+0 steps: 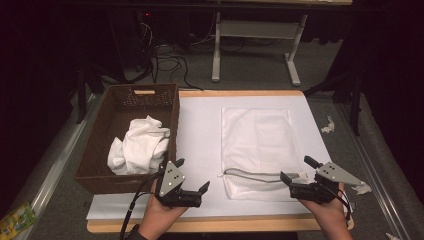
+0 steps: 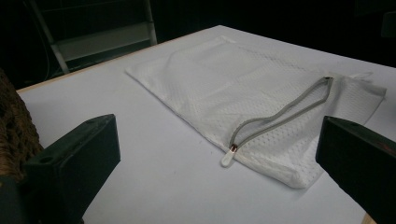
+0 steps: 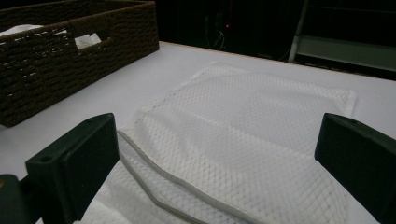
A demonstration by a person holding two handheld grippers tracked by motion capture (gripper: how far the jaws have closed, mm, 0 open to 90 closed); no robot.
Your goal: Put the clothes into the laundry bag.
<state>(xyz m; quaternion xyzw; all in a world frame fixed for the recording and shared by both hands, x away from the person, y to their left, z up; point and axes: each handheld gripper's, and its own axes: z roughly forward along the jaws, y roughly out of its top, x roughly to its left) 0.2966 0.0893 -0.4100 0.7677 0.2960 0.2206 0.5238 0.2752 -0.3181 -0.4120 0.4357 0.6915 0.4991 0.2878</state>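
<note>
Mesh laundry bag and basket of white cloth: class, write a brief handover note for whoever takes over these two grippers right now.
Left gripper: jaws open, holding nothing, above the table's near edge between basket and bag.
Right gripper: jaws open, holding nothing, at the bag's near right corner.
Mesh laundry bag: lies flat on the white table; its grey zipper gapes along the near edge, pull at the left end.
White cloth: bunched inside the wicker basket at the table's left.
Done: the zipper looks open.
Left, probably: lift the cloth out, put it in the bag, zip shut.
</note>
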